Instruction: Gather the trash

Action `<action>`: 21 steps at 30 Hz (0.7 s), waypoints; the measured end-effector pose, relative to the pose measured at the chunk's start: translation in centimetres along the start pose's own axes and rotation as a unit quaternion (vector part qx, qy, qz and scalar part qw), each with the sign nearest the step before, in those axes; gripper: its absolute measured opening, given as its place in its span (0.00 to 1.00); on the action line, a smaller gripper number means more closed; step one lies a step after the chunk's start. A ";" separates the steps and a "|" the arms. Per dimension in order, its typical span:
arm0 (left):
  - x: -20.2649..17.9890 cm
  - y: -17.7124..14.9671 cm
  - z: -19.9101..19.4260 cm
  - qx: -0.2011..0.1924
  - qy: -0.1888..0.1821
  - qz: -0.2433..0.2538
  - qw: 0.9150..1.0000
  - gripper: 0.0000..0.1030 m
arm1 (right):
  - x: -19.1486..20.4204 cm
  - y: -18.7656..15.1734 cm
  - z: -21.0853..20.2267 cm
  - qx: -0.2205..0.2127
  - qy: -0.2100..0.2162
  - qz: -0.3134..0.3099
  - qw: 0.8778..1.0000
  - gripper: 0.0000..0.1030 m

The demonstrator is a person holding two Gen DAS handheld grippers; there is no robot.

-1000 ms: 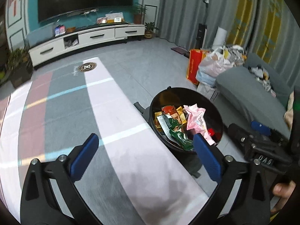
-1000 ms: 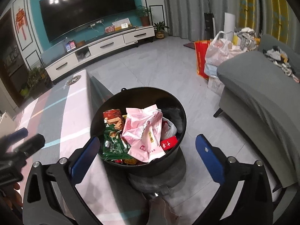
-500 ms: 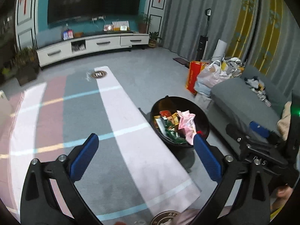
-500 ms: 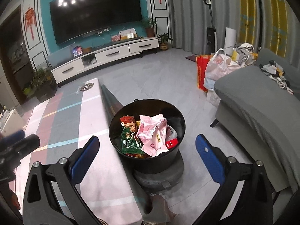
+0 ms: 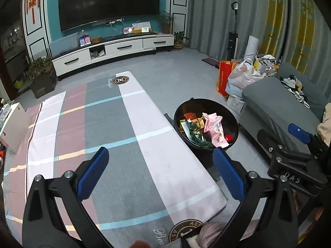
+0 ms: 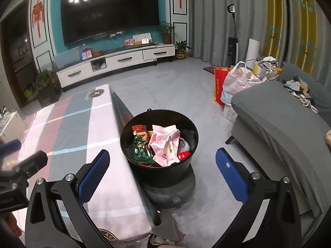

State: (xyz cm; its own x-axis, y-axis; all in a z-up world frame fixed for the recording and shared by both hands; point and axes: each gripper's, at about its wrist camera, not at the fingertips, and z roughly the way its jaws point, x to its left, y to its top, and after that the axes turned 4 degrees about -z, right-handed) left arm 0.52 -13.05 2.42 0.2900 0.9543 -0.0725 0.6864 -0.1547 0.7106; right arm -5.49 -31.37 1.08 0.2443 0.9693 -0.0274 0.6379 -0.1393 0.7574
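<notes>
Left gripper (image 5: pixel 159 171) spread wide, blue pads (image 5: pixel 94 172) apart and holding nothing, hovering above the striped tablecloth (image 5: pixel 115 136) of the low table. Right gripper (image 6: pixel 162 172) likewise splayed open and empty, poised over the table's edge and the floor just beside the black trash bin (image 6: pixel 159 144). Also visible in the left wrist view at the far right, beyond the bin (image 5: pixel 205 124), as a black frame with a blue pad. Bin standing on the grey tiled floor, close against the long side of the table, resting on a dark round base (image 6: pixel 171 192). Inside the bin: a crumpled pink wrapper (image 6: pixel 164 144) on top, a green packet (image 6: pixel 141 152) to its table side, a red-and-brown packet (image 6: pixel 140 131) toward the far rim, a small red piece (image 6: pixel 183 155) toward the near rim. Table surface bare of trash, showing only pink, grey and white bands with thin blue and yellow lines and a round emblem (image 5: pixel 120 80) at the end farthest from the bin. On the bin's other side, a grey sofa (image 6: pixel 279 128) with clothing heaped on its far end; past it, a white plastic bag (image 6: pixel 238 82) and a red shopping bag (image 6: pixel 219 86) on the floor. Far beyond the bin, a white TV cabinet (image 6: pixel 115 62) below a large dark television (image 6: pixel 109 10) on a teal wall, potted plants at both ends of the cabinet, grey curtains to the sofa side.
</notes>
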 end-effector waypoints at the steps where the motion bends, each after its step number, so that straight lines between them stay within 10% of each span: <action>1: 0.0 0.0 0.0 0.004 0.010 0.000 1.000 0.97 | 0.0 0.1 0.0 0.009 -0.001 -0.002 1.000 0.97; 21: 0.3 0.6 -2.1 -0.021 0.074 -0.009 0.997 0.97 | -0.2 0.1 -0.9 0.025 0.002 -0.005 1.000 0.97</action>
State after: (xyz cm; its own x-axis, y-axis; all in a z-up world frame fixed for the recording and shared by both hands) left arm -0.42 -12.28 4.27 0.1742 0.9846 0.0176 0.6614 -0.1302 0.7386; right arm -6.10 -31.42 1.75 0.2346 0.9716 -0.0319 0.6755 -0.1394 0.7240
